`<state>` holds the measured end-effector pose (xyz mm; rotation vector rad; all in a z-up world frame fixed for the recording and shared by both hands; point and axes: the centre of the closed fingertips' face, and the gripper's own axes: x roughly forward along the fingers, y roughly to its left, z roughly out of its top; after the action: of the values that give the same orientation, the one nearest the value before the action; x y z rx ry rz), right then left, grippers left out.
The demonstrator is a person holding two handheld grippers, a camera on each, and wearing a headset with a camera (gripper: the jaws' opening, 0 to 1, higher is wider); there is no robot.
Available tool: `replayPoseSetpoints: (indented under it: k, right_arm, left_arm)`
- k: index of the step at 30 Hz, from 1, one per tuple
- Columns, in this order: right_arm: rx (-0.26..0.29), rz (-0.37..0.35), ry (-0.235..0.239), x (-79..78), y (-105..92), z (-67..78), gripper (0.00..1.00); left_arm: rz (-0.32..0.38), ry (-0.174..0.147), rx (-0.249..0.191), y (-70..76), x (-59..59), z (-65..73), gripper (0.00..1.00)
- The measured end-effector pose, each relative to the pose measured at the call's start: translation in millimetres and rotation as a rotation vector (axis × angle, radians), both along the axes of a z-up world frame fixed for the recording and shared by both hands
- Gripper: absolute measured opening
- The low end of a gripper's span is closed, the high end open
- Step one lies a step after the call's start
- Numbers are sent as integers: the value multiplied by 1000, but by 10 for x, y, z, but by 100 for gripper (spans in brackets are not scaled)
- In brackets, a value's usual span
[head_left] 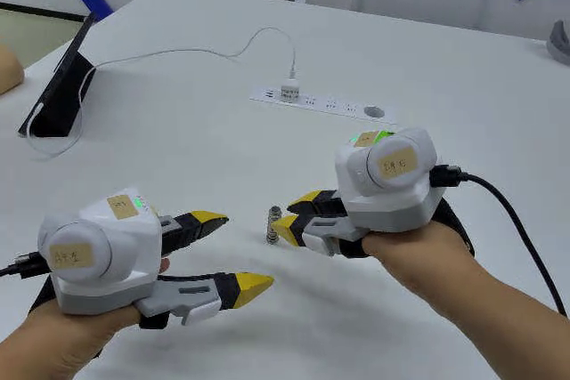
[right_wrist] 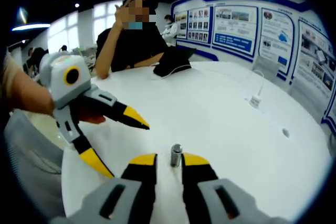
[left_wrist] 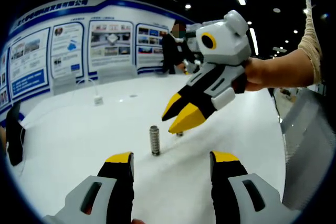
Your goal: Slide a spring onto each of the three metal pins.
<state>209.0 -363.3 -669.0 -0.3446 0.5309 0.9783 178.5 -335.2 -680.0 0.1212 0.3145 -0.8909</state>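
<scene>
Left hand-held gripper (head_left: 232, 251): near and to the left, jaws spread wide with nothing in them, held just off the surface.
Right hand-held gripper (head_left: 294, 216): jaws drawn in to a narrow gap, tips low beside the pins. A bare pin (right_wrist: 176, 155) stands in that gap, and I cannot tell whether the jaws actually pinch it.
Sprung pin (head_left: 273, 224): upright with its spring (left_wrist: 154, 139) seated on it, just left of the right gripper's tips.
Risk: the tips sit so close that a small twitch could tip the bare pin or knock the finished one beside it (both seem to stand free, as far as I can make out). A spring let go off-centre would likely skip away across that slick top.
Worktop (head_left: 178, 131): white, smooth and broad. A power strip (head_left: 321, 102) lies on the far side, and a cable (head_left: 169, 52) trails from it to a dark tablet (head_left: 62, 77) propped at far left.
Room: blue-trimmed display boards (right_wrist: 247, 22) line the wall under ceiling spotlights, and a person (right_wrist: 131, 40) in dark clothes sits at the worktop's far edge.
</scene>
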Motion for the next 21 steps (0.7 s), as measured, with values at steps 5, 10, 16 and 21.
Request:
replayPoseSetpoints:
  k: [5, 10, 16, 21]
  right_arm:
    - [19, -2, -2, -98, -69, 49, 21]
    - [20, -4, -7, -189, -169, 47, 22]
    - [24, -17, -7, -270, -323, 54, 22]
    - [23, -25, -13, -366, -452, 84, 23]
  left_arm:
    - [0, -3, 3, -10, -4, 26, 61]
    - [-4, -7, 12, -27, -18, 38, 62]
    - [-8, -9, 26, -41, -50, 38, 64]
    - [-7, -10, 23, -48, -58, 45, 66]
